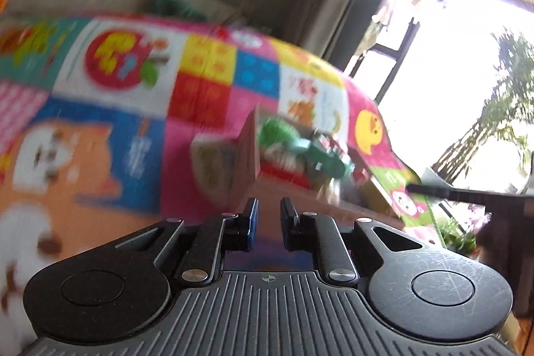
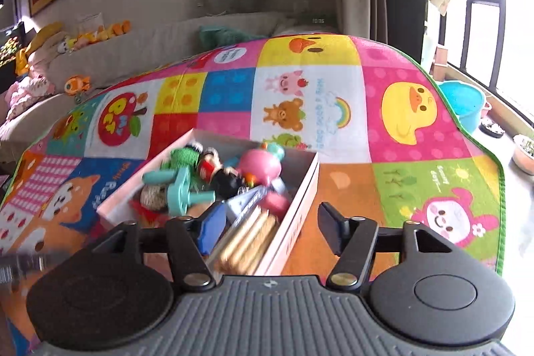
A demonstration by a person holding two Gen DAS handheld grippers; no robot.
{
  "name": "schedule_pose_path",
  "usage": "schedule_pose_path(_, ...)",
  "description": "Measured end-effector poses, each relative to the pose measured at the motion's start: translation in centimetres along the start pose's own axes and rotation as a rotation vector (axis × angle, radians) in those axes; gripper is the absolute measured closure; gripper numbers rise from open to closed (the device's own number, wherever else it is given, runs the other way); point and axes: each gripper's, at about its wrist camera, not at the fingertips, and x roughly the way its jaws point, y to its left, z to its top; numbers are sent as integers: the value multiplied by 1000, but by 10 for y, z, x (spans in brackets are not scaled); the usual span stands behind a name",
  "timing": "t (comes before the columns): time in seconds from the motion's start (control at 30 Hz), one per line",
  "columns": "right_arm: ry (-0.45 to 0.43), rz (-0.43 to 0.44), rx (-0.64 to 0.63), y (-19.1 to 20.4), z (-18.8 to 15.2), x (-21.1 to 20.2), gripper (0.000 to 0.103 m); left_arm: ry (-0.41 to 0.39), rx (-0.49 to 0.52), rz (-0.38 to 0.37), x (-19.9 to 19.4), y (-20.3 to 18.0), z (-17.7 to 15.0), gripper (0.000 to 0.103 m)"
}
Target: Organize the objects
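In the left wrist view the whole scene was smeared with motion blur. The left gripper (image 1: 268, 216) had its fingers drawn close together with only a narrow gap, and nothing could be seen held between them. Ahead of it the box (image 1: 248, 155) stood on the patchwork mat (image 1: 110, 129), toward the mat's right-hand edge, with green toys (image 1: 300, 145) jumbled inside (individual pieces were too blurred to name). The risk here was speed: a gripper swinging this fast so near the box wall could clip it and shove or tip the box toward the mat's edge.

In the right wrist view the picture was sharp. The right gripper (image 2: 267, 224) was spread wide and empty, its left finger over the inside of the box (image 2: 300, 189) and its right finger outside, so the box's right wall lay between them. The box sat near the mat's (image 2: 417, 182) front edge, crowded with a pink toy (image 2: 258, 165), a teal piece (image 2: 180, 189), a small dark figure (image 2: 220, 174) and a stack of wafer-like sticks (image 2: 250, 242). Closing here would probably pinch the thin wall, not a toy, and might crease it. Reaching in could also nudge the piled toys over the low rim.
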Motion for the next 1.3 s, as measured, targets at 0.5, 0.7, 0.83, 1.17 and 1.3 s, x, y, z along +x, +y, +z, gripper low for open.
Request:
schedule_pose_path(0.5, 44, -16, -143, 29, -51, 33, 41, 327, 120, 387, 97, 0, 39, 14)
schedule_pose_path(0.7, 27, 19, -165, 50, -36, 52, 41, 263, 66, 423, 91, 31, 39, 2)
schedule_pose_path(0.83, 2, -6, -214, 67, -36, 61, 41, 227, 60, 417, 91, 43, 41, 1)
schedule_pose_path(1.17, -3, -66, -86, 65, -38, 35, 16, -33, 106, 324, 24, 18, 31, 2)
schedule_pose_path(1.3, 49, -65, 0, 65, -62, 5, 4, 9, 151, 225, -21, -10, -6, 2)
